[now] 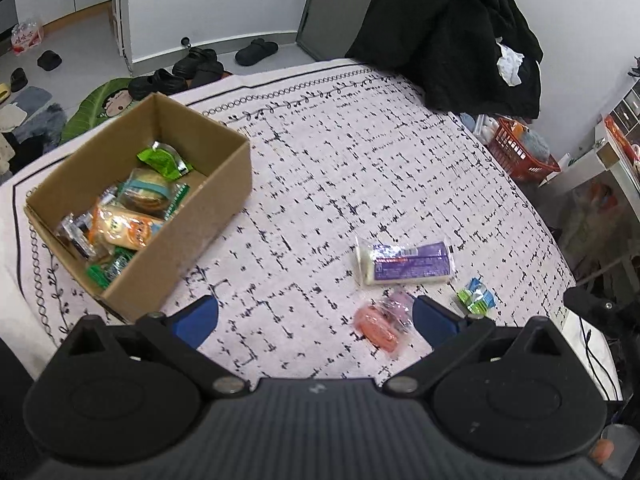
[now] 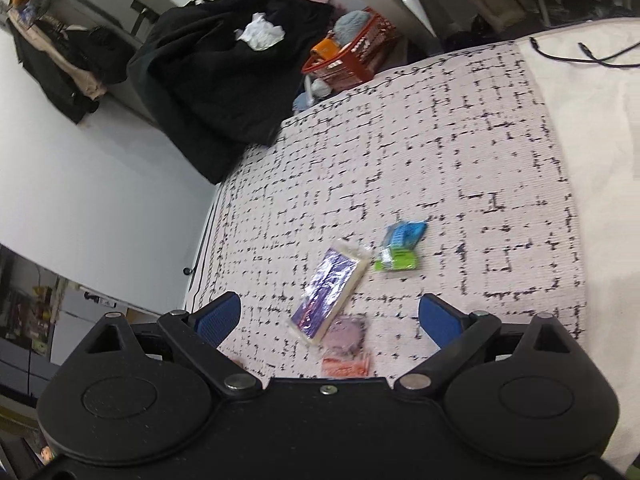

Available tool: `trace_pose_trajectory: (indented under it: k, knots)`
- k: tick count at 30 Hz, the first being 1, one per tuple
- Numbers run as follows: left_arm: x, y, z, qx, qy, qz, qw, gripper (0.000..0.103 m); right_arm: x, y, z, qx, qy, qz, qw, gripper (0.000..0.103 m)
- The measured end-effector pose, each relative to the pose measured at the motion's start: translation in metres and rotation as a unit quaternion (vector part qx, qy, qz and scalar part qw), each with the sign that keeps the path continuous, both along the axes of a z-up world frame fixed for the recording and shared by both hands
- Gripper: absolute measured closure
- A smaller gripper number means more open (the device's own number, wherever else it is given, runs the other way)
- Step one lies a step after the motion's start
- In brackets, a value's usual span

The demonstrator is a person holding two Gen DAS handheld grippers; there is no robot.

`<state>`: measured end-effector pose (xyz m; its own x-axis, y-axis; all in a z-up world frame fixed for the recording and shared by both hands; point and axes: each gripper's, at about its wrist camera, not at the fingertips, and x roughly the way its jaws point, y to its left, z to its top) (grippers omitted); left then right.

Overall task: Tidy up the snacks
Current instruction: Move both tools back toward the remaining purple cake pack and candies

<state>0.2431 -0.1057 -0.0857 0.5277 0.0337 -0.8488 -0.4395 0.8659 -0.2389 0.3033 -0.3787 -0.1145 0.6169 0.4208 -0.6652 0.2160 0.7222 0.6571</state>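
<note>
A brown cardboard box sits on the patterned cloth at the left, holding several wrapped snacks. Three snacks lie loose on the cloth: a purple-and-cream packet, a pink-orange packet and a small green-blue packet. My left gripper is open and empty, above the cloth between the box and the pink packet. My right gripper is open and empty too, hovering over the purple and pink packets.
A black coat is draped at the table's far edge. A red basket stands on the floor beyond it. Shoes lie on the floor behind the box. Black cables cross a white cloth at the right.
</note>
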Motion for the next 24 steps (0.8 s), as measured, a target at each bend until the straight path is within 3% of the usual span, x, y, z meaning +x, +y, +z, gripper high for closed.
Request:
trace_pose_trajectory:
  k: [6,10,13,18,24]
  knots:
    - [0.008,-0.011,-0.015,-0.017,0.002,0.0,0.9998,0.002,0.002,-0.018,-0.009,-0.007,0.01,-0.027,1.0,0.009]
    - [0.013,-0.017,-0.027,-0.037,0.005,0.002,0.9993,0.007,0.009,-0.02,-0.021,-0.005,0.026,-0.03,0.999,0.018]
    - [0.017,-0.02,-0.038,-0.047,0.008,0.006,0.9988,0.015,0.013,-0.019,-0.028,-0.011,0.035,-0.032,0.999,0.022]
    - [0.026,-0.025,-0.059,-0.073,0.02,0.01,0.9971,0.039,0.021,-0.016,-0.038,-0.019,0.043,-0.027,0.999,0.031]
    - [0.038,-0.03,-0.082,-0.089,0.036,0.014,0.9953,0.047,0.029,-0.014,-0.047,-0.028,0.051,-0.027,0.998,0.033]
